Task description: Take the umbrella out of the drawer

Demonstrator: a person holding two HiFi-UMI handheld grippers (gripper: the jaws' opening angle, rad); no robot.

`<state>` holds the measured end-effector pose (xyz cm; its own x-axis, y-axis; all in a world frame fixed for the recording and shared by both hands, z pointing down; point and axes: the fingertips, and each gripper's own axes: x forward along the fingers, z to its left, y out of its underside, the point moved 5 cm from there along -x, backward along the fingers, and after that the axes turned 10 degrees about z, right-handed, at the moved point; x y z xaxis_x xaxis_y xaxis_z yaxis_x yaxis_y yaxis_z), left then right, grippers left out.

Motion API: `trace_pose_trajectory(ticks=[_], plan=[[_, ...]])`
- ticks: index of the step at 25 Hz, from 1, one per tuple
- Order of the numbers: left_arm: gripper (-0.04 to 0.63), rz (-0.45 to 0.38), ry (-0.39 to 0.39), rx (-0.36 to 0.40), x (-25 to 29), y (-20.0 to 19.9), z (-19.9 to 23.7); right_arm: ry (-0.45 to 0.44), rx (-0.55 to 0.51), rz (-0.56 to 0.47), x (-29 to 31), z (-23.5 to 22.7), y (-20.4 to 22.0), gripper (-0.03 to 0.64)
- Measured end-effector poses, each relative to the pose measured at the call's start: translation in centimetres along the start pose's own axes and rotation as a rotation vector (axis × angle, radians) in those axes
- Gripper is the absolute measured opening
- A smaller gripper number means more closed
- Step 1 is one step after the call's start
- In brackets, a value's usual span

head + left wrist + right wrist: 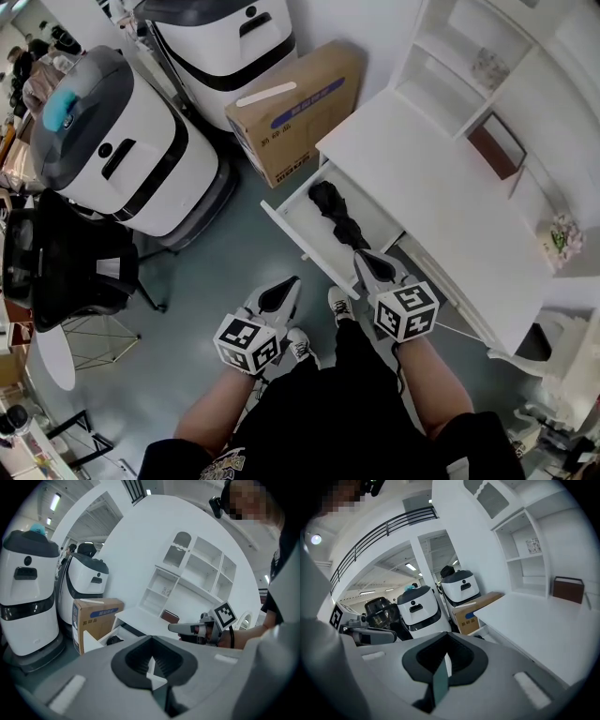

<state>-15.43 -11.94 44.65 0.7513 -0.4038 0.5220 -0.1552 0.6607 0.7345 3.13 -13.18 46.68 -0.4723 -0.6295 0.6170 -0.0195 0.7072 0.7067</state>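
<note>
Umbrella (337, 217), black and folded, is lying exposed in the open white drawer (295, 225). Left hand-held gripper (281, 296) and right hand-held gripper (368, 264) are hovering nearby, jaws together and empty, not yet grasping.

Grey floor (216, 272), white desk (441, 187) with shelves (459, 56), cardboard box (300, 112), black office chair (66, 262).
</note>
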Motion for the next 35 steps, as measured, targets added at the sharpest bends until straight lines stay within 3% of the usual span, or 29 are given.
trace_pose_trajectory(ticks=[11, 24, 35], plan=[[0.000, 0.028, 0.001, 0.029, 4.9, 0.1, 0.3, 0.000, -0.013, 0.076, 4.8, -4.8, 0.9, 0.033], [0.000, 0.080, 0.003, -0.006, 9.2, 1.2, 0.8, 0.005, -0.022, 0.254, 12.4, -10.4, 5.0, 0.156], [0.000, 0.108, 0.005, -0.015, 11.2, 2.5, 1.2, 0.025, -0.049, 0.396, 18.1, -13.8, 8.5, 0.202]])
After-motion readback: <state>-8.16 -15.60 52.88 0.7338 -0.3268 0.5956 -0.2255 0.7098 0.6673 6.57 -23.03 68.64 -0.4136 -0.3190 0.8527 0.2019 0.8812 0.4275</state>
